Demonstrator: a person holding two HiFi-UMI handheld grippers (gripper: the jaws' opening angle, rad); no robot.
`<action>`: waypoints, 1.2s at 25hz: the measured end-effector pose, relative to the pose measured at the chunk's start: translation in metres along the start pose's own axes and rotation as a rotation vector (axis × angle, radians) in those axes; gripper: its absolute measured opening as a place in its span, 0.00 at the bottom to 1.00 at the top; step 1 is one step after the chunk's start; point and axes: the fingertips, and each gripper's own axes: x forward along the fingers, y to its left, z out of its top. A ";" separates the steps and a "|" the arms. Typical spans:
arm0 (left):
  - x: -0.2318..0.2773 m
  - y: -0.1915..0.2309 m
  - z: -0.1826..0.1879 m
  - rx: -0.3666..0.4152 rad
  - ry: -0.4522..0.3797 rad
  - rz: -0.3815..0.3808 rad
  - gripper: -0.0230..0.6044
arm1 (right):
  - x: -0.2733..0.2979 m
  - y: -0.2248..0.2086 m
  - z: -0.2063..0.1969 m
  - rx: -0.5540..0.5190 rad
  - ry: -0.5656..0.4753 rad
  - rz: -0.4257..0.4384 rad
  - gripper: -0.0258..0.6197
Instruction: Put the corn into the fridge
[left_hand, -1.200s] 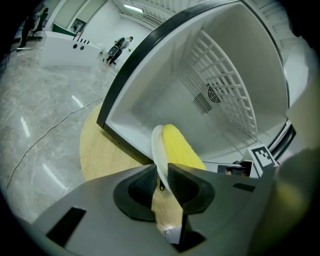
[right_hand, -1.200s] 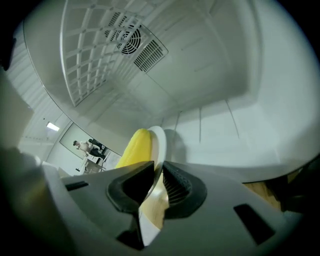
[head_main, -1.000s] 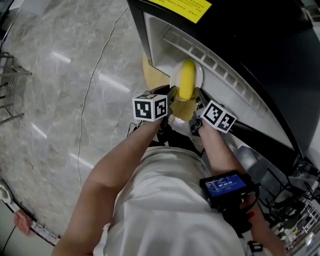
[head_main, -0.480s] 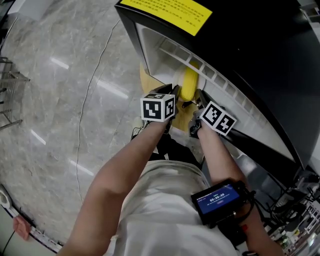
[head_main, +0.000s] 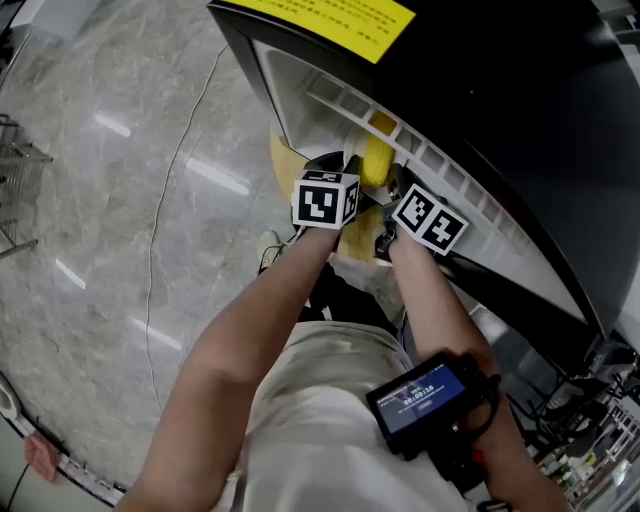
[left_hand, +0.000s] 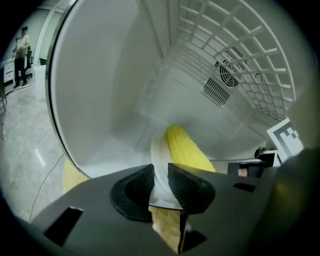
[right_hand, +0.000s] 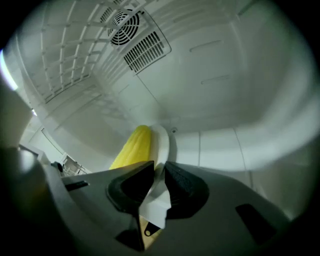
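Yellow corn (head_main: 376, 160) on white plate (left_hand: 159, 152) has moved deeper into the fridge (head_main: 292, 92).

A white plate (left_hand: 158, 152) carries the corn cob (left_hand: 186, 149), which lies lengthwise along it, inside the white fridge compartment (right_hand: 215, 90). Outside the fridge, a thin cable (head_main: 150, 290) trails in a long line across the glossy grey marble floor (head_main: 80, 230).

Clear run into the fridge cavity (right_hand: 225, 100). Overhead a wire shelf (left_hand: 235, 45) caps it; the vented back wall (right_hand: 200, 70) ends it.
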 end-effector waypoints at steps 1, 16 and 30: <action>0.002 0.001 0.003 0.014 0.005 0.005 0.15 | 0.003 0.000 0.002 -0.007 0.001 -0.002 0.12; 0.013 -0.003 0.018 0.169 0.063 0.028 0.19 | 0.008 -0.003 0.019 -0.091 0.004 -0.048 0.13; -0.008 0.002 0.030 0.276 -0.068 0.045 0.27 | -0.005 -0.005 0.026 -0.085 -0.073 -0.040 0.13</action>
